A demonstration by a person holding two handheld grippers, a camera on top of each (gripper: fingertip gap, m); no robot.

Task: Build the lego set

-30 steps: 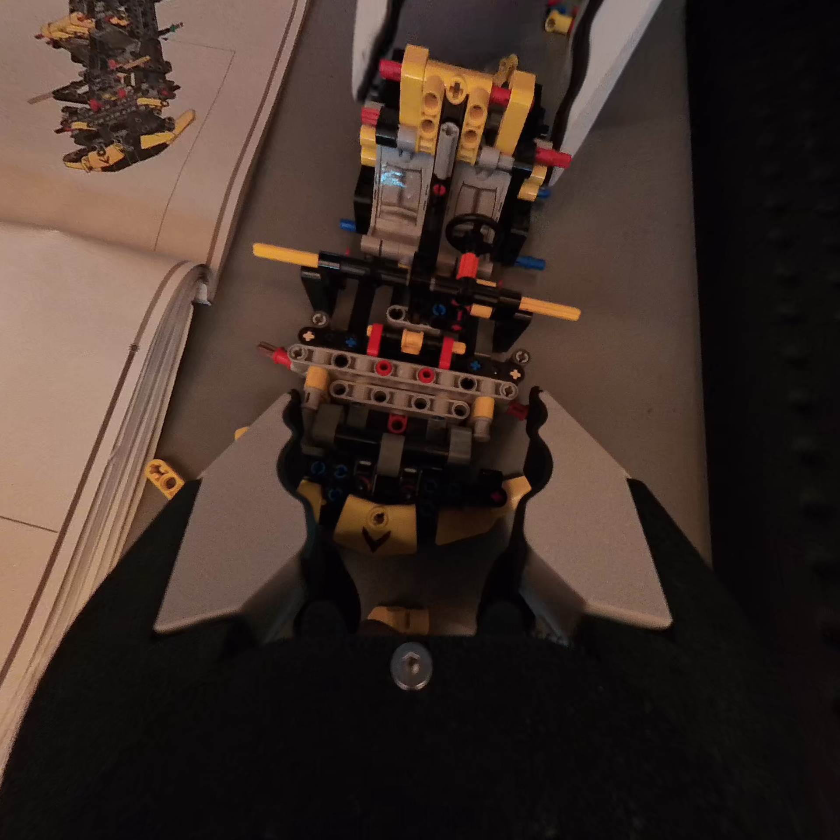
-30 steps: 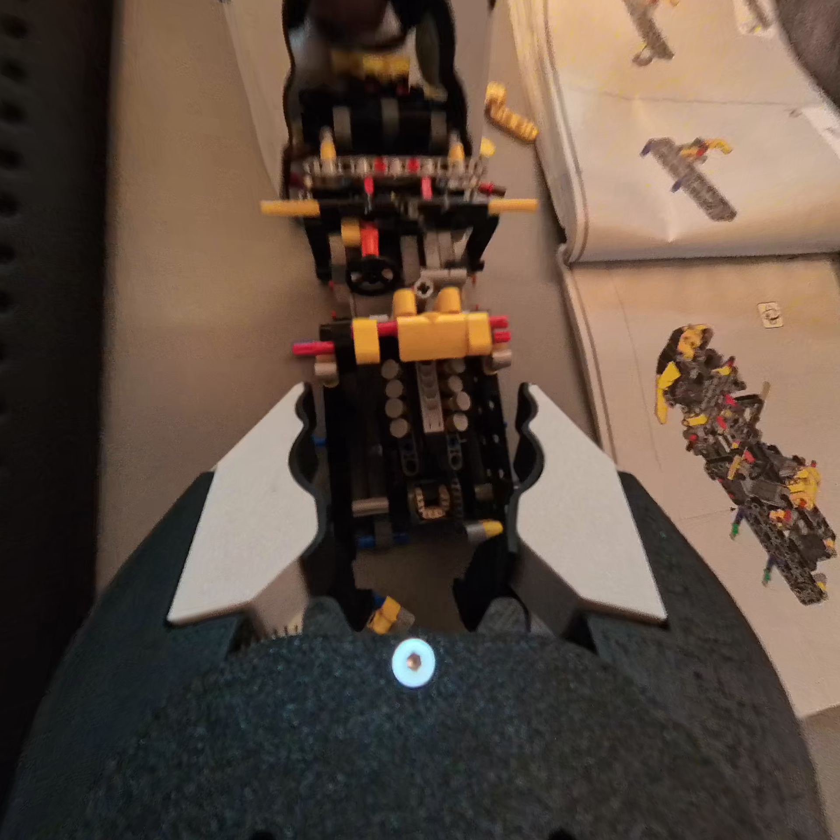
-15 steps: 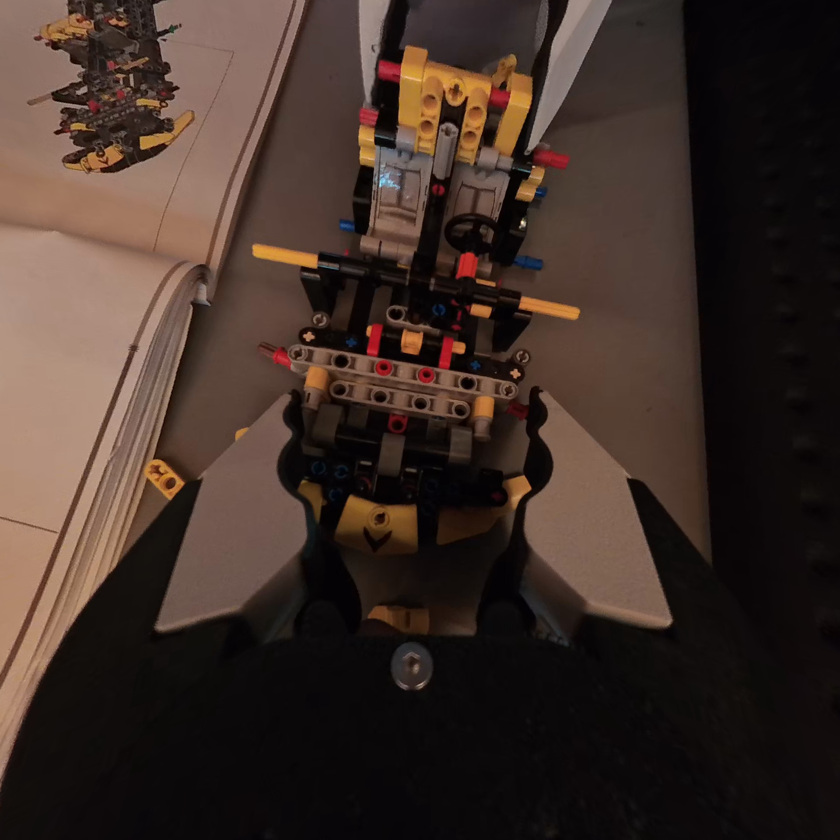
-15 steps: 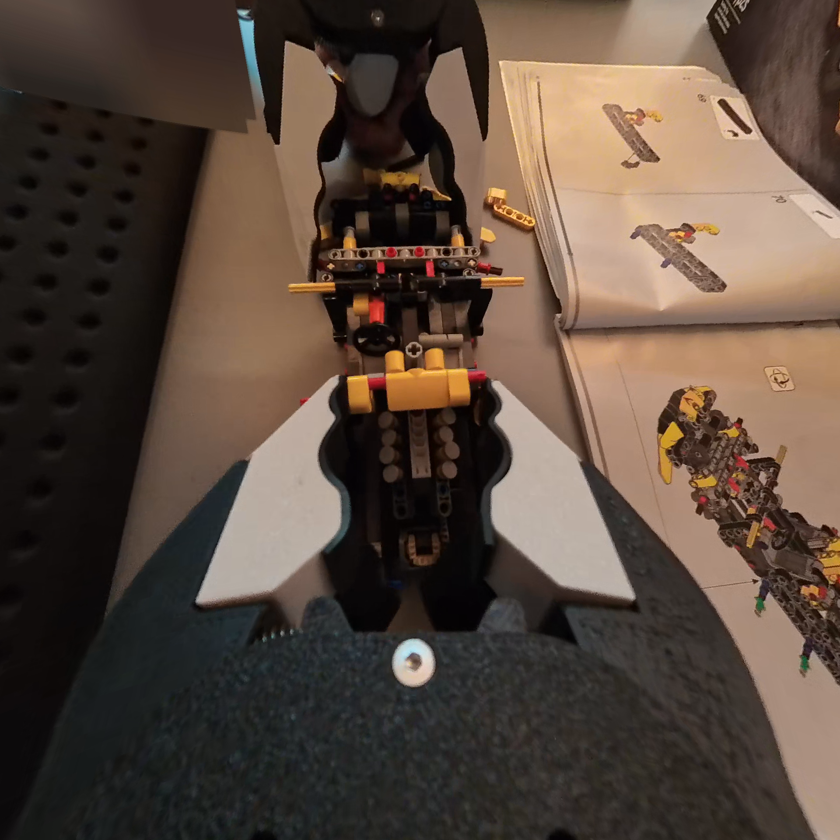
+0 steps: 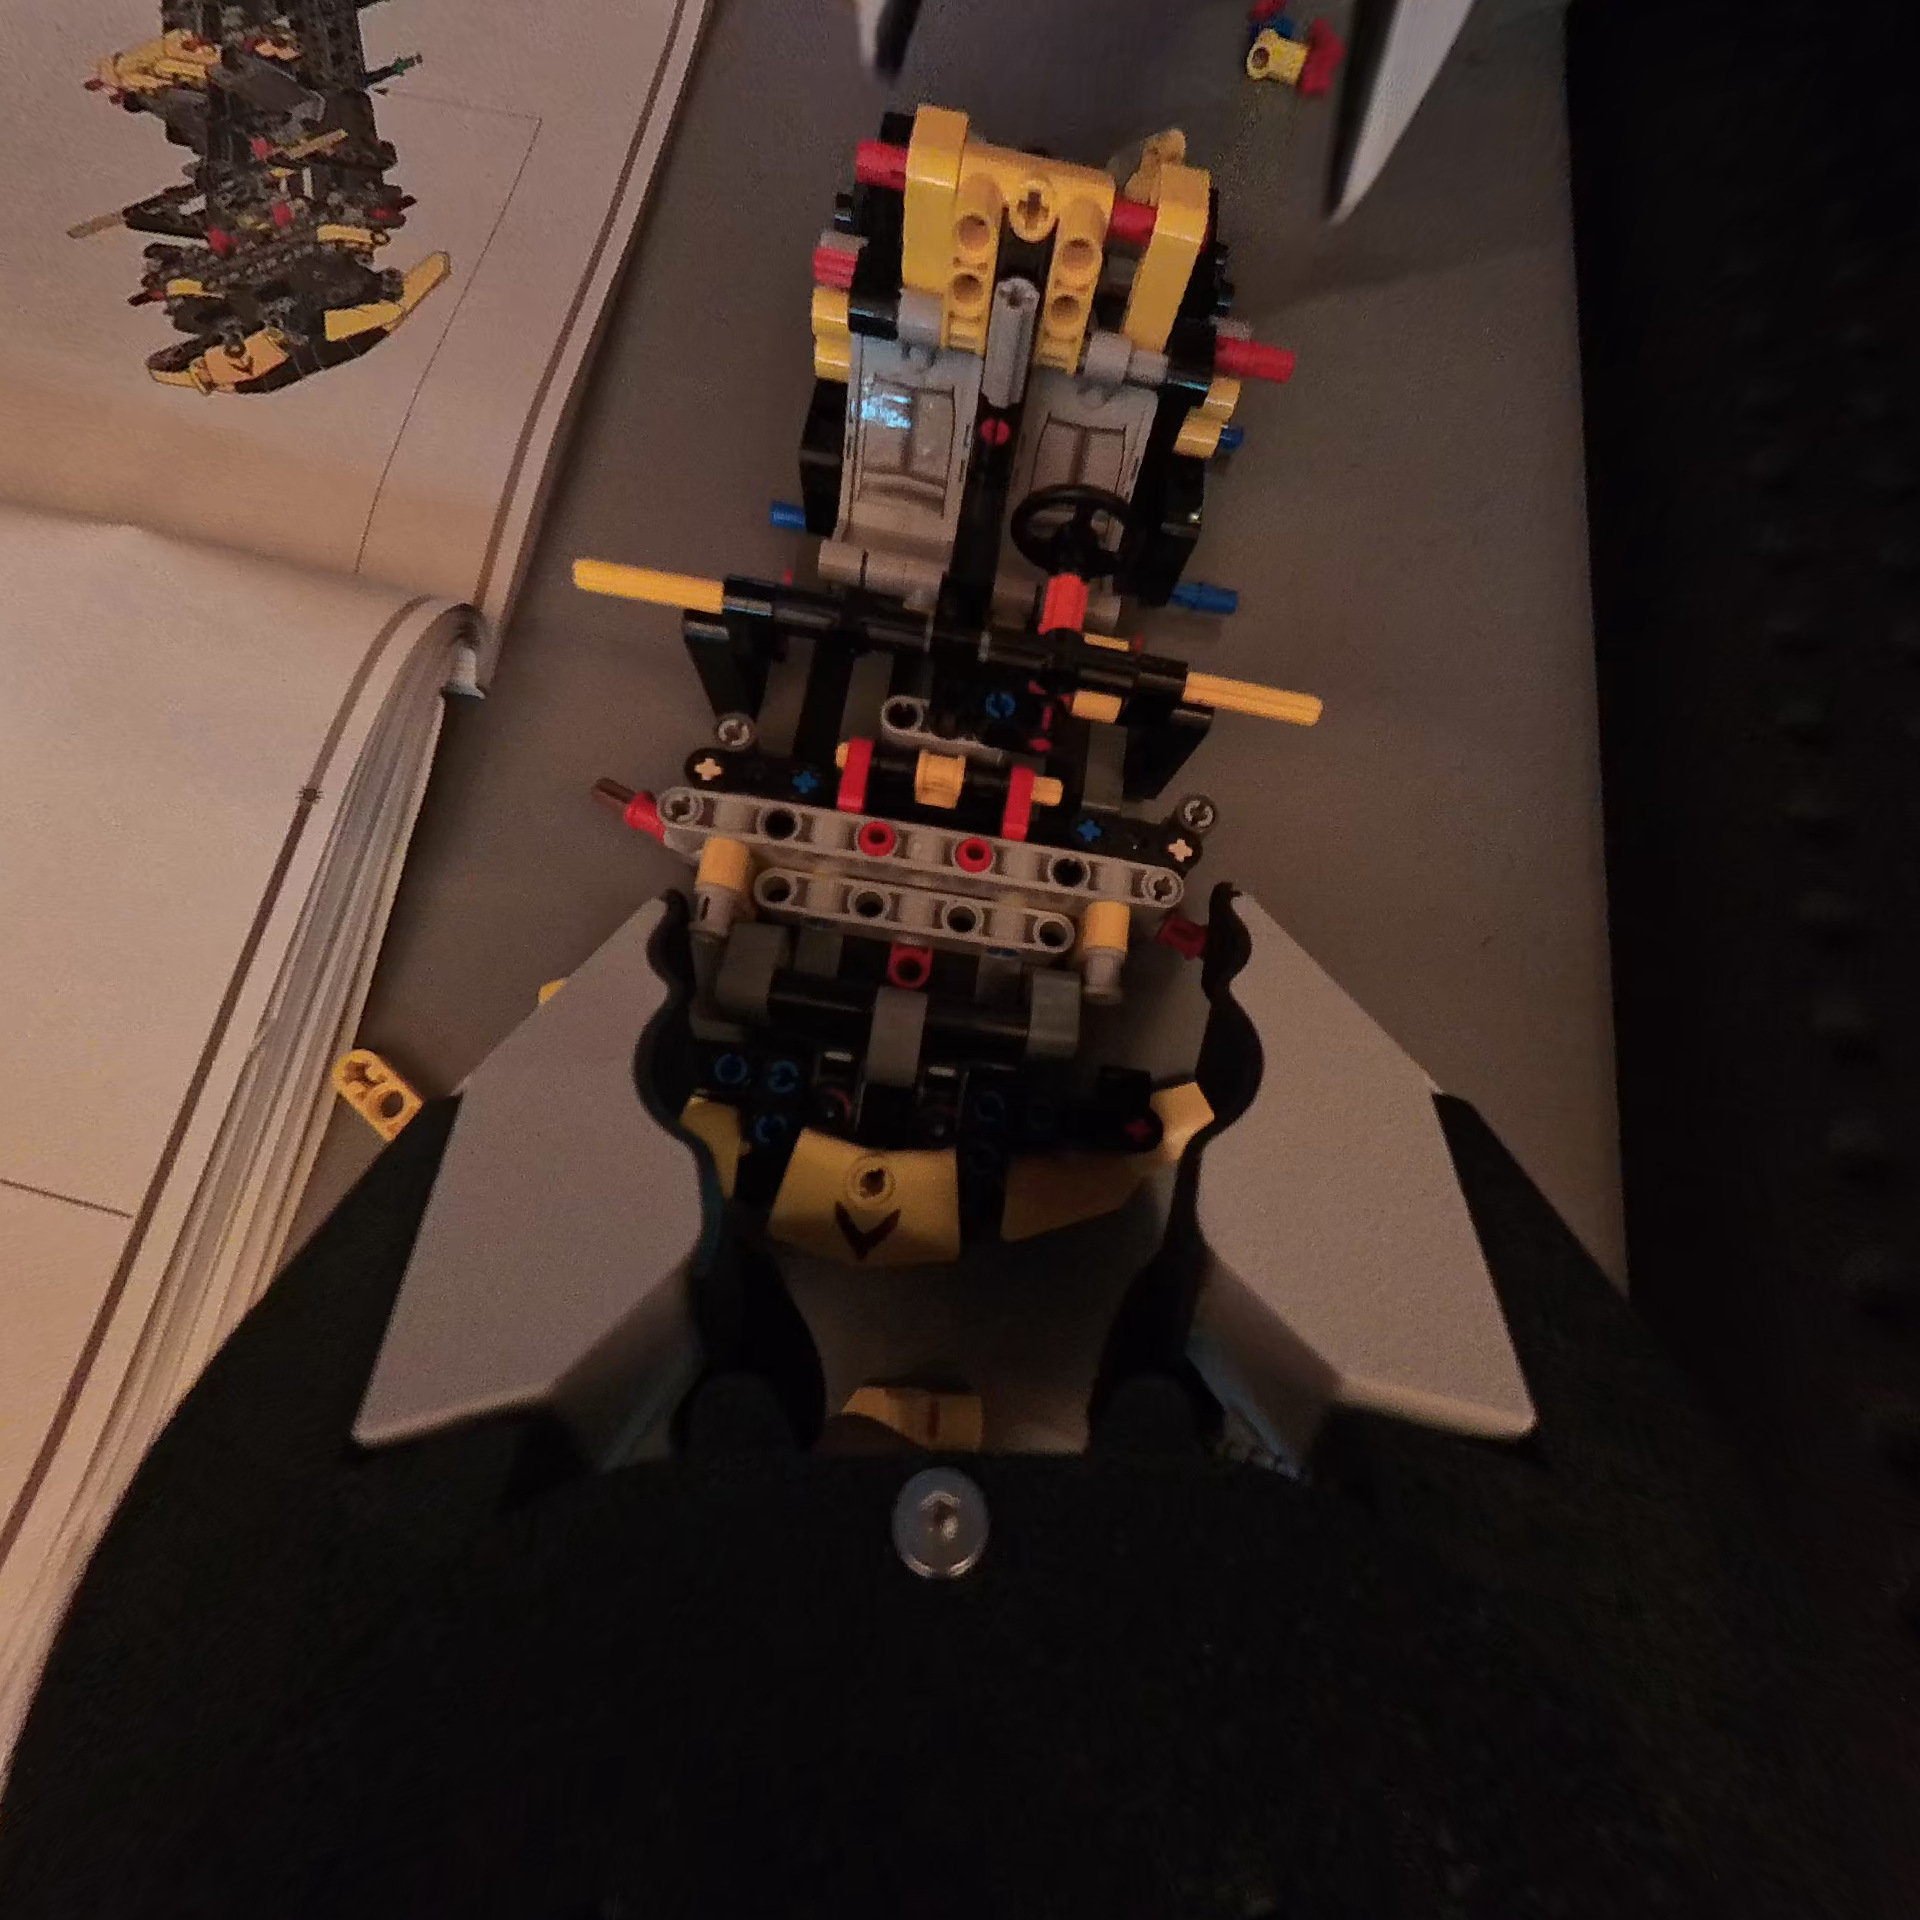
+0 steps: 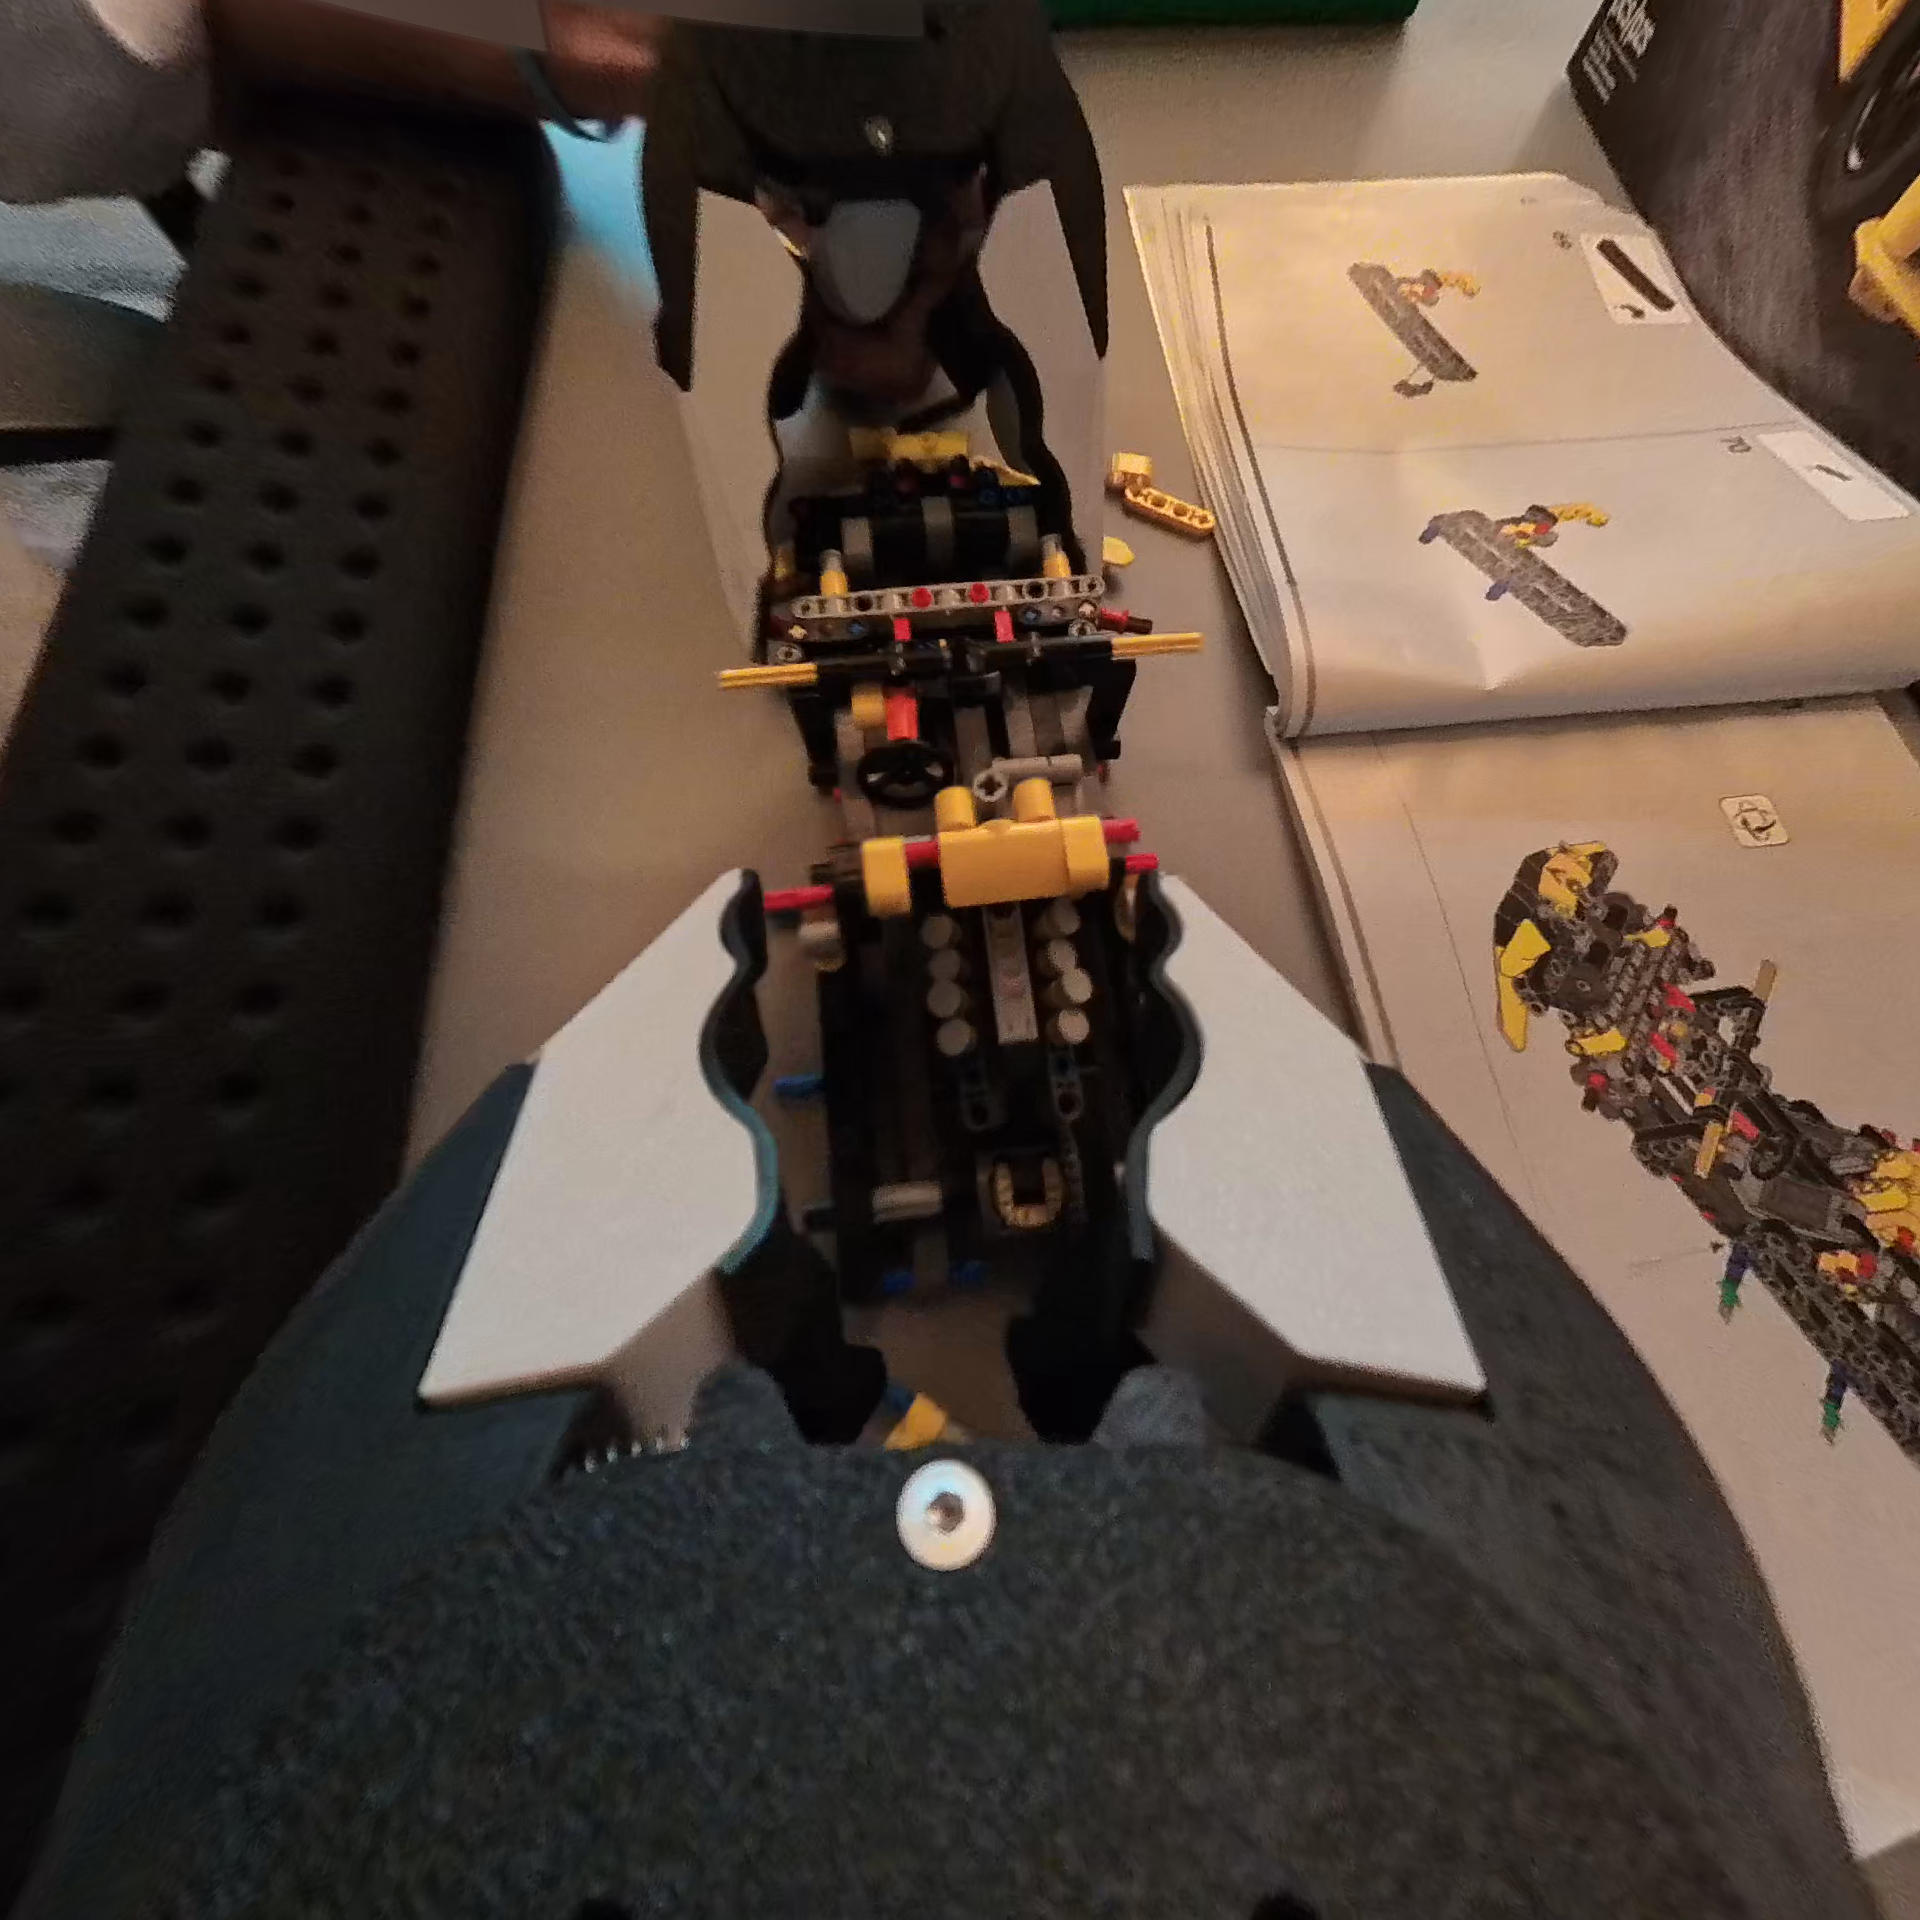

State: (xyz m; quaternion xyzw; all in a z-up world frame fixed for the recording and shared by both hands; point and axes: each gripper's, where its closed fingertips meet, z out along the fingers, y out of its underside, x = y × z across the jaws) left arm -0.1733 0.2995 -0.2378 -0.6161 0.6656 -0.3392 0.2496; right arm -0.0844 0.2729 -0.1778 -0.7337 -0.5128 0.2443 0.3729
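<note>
Left wrist view: the left tool (image 5: 940, 1049) is clamped on the front end of the model (image 5: 997, 644), its fingers (image 5: 582, 1164) pressed against the sides by the yellow nose. The model lies lengthwise on the grey bench (image 5: 1382, 582), with the open manual (image 5: 208, 644) to one side and a loose yellow piece (image 5: 376, 1089) beside that finger. The grip and the model's place match half a second ago. At the top edge only the tips of the right tool's fingers (image 5: 1382, 114) show, wider apart and farther back than before, and a small yellow-and-red piece (image 5: 1288, 57) is uncovered there.

Right wrist view: the right tool (image 6: 951, 1049) stands apart around the model's rear (image 6: 977, 1070), with gaps on both sides. Half a second ago its fingers sat closed against the yellow block (image 6: 992, 862); now they lie short of it. Beyond, the left tool (image 6: 894, 343) holds the far end.

So the rear grip looks released; probably the right tool is free to fetch the next piece while the left steadies the model.
</note>
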